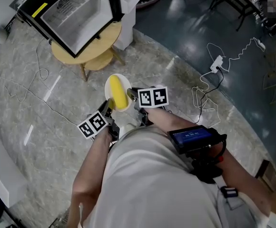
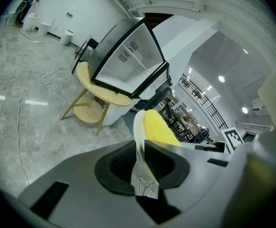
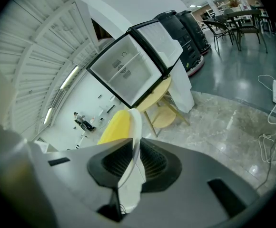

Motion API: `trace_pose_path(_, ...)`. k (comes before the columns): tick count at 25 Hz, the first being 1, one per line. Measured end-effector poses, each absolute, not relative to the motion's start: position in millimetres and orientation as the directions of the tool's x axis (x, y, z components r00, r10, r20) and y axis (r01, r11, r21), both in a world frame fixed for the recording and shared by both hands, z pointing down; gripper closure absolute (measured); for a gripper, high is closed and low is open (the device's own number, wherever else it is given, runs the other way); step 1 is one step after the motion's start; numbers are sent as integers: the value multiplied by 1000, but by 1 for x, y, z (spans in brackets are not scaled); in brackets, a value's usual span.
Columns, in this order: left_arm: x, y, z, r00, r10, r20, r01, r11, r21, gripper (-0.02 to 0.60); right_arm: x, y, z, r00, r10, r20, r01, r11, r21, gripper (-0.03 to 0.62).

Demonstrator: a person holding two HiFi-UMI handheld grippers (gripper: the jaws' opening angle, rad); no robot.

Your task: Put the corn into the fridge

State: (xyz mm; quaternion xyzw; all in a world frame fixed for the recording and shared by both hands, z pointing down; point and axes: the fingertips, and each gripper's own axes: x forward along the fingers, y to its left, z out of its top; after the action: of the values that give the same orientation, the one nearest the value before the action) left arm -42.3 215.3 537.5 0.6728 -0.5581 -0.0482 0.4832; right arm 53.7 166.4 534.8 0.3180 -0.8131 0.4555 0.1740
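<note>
Head view: corn [image 1: 117, 93] lies lengthwise on a white plate [image 1: 124, 81], held in the air above the marble floor [image 1: 43, 113], near the round wooden surface [image 1: 105, 42] that carries the fridge [image 1: 76, 8]. 2 grippers share the plate. Left gripper [image 1: 108, 104] jaws pinch its near-left rim; right gripper [image 1: 133, 95] jaws pinch its right rim. Both gripper views show the rim clamped, with the corn just beyond.
</note>
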Motion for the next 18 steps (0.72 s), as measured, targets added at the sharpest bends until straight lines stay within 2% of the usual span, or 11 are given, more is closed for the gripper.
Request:
trace_pose_path(14, -6, 191, 554, 347, -807, 477, -686, 129, 716, 522, 87, 136, 550, -752, -312, 580, -657, 411, -632, 543)
trace_pose_path(18, 13, 153, 550, 327, -806, 493, -687, 156, 710, 522, 104, 96, 547, -764, -282, 580, -642, 419, -642, 543)
